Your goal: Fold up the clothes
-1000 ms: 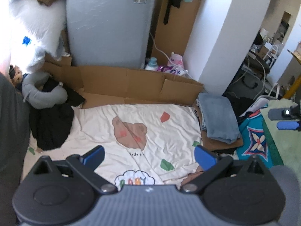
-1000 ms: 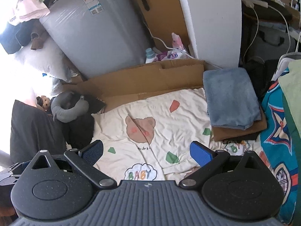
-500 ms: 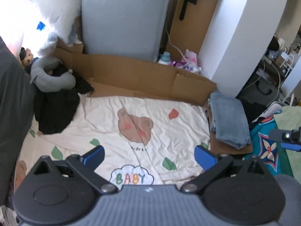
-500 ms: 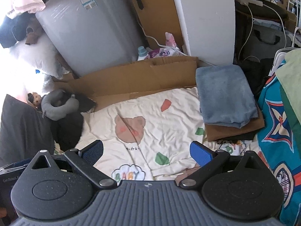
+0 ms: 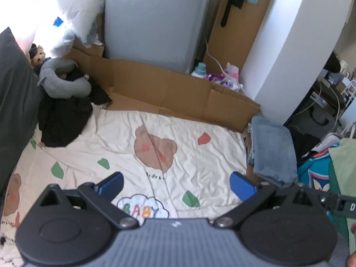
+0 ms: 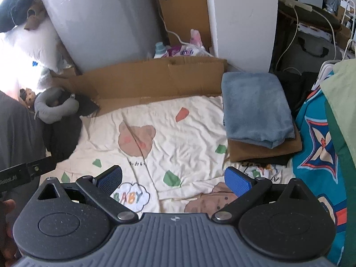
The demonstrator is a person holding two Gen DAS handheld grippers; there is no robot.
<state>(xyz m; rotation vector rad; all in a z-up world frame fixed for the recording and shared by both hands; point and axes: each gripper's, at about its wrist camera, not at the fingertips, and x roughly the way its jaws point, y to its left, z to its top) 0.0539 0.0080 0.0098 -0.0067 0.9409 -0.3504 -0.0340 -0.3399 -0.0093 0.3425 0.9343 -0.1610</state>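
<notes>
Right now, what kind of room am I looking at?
Probably a cluttered bedroom or storage corner at home: a bear-print sheet spread as a work surface, a stack of folded clothes, and a wrapped mattress leaning upright.

Somebody's cluttered bedroom at home, floor level.

Bear-print baby sheet spread out, folded towels stacked beside it, a neck pillow, flattened cardboard along the wall, detergent bottle behind.

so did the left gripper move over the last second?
Yes. The left gripper shifted left: the cardboard wall and folded blue towel slid rightward in its view.
</notes>
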